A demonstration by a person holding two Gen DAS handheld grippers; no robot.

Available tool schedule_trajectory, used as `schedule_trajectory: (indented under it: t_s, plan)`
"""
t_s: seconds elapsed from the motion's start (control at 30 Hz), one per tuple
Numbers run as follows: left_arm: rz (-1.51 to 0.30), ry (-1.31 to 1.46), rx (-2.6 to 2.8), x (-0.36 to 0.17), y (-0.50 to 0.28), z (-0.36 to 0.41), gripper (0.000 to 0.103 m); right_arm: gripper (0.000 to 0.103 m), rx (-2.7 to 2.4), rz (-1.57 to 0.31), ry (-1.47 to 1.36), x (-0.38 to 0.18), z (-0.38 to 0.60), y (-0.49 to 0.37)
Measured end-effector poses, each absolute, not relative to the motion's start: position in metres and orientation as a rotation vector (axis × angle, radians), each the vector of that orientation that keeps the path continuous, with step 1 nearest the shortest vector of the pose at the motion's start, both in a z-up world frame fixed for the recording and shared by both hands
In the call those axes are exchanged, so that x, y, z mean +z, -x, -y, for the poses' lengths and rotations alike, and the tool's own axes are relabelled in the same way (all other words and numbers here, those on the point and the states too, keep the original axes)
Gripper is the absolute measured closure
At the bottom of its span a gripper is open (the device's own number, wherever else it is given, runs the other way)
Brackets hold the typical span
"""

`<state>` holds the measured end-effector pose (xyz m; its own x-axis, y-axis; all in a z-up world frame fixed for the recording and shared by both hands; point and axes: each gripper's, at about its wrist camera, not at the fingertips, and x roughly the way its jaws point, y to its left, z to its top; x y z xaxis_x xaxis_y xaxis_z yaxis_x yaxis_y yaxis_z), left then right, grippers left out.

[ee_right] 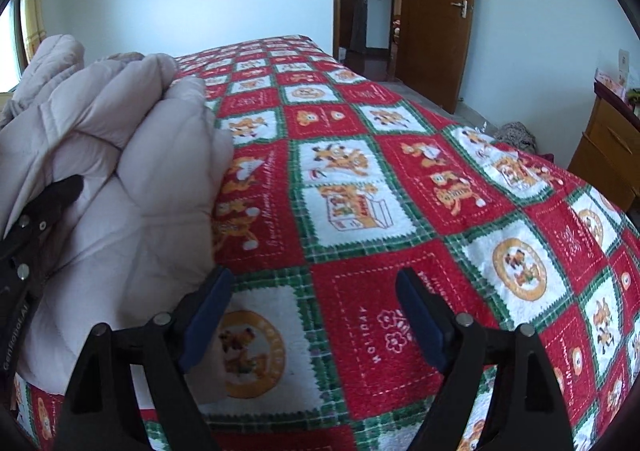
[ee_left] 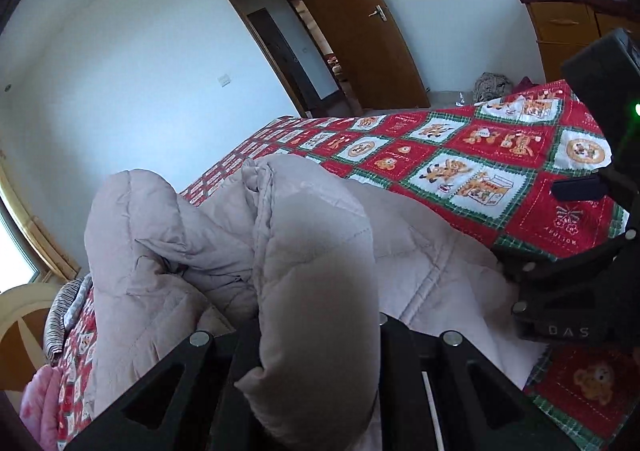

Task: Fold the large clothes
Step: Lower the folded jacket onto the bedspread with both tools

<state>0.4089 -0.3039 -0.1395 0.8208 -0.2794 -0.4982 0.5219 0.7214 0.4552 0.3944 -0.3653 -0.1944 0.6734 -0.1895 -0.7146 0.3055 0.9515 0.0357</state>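
Mid-fold: your left gripper (ee_left: 316,367) pinches the coat (ee_left: 224,235) (puffy) over the bed (ee_right: 400,211); right gripper (ee_right: 312,315), spread and empty, should grab the coat's near edge next.

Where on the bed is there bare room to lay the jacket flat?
Free: the red patchwork blanket from the puffy jacket across toward the door and dresser. Crowded: the window side, under the jacket and the left hand-held gripper shut on it.

Left gripper (ee_left: 316,347): jaws clamped together on a thick fold of padded jacket (ee_left: 224,251), pointing somewhat downward. Right gripper (ee_right: 312,315): jaws spread wide, nothing between them, tilted down over the bed, just beside the jacket's edge.
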Motion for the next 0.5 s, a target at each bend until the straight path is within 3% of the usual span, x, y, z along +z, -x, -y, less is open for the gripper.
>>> schedule_trajectory:
  t_s: [0.17, 0.33, 0.37, 0.43, 0.47, 0.5]
  plan:
    - [-0.413, -0.631, -0.438, -0.140, -0.411, 0.307, 0.091, 0.017, -0.278, -0.774, -0.149, -0.196, 0.363, -0.395]
    - [-0.399, -0.609, -0.410, -0.117, -0.399, 0.303, 0.083, 0.017, -0.281, -0.776, -0.147, -0.197, 0.363, -0.395]
    - [-0.373, -0.561, -0.419, -0.101, -0.392, 0.293, 0.074, 0.017, -0.281, -0.775, -0.146, -0.197, 0.363, -0.394]
    - [-0.318, -0.478, -0.413, -0.073, -0.383, 0.273, 0.039, 0.017, -0.279, -0.775, -0.146, -0.198, 0.363, -0.395]
    - [-0.279, -0.453, -0.385, -0.061, -0.380, 0.263, 0.010, 0.017, -0.277, -0.776, -0.144, -0.198, 0.363, -0.395]
    - [-0.227, -0.421, -0.335, -0.048, -0.377, 0.248, 0.003, 0.017, -0.276, -0.776, -0.141, -0.198, 0.362, -0.396]
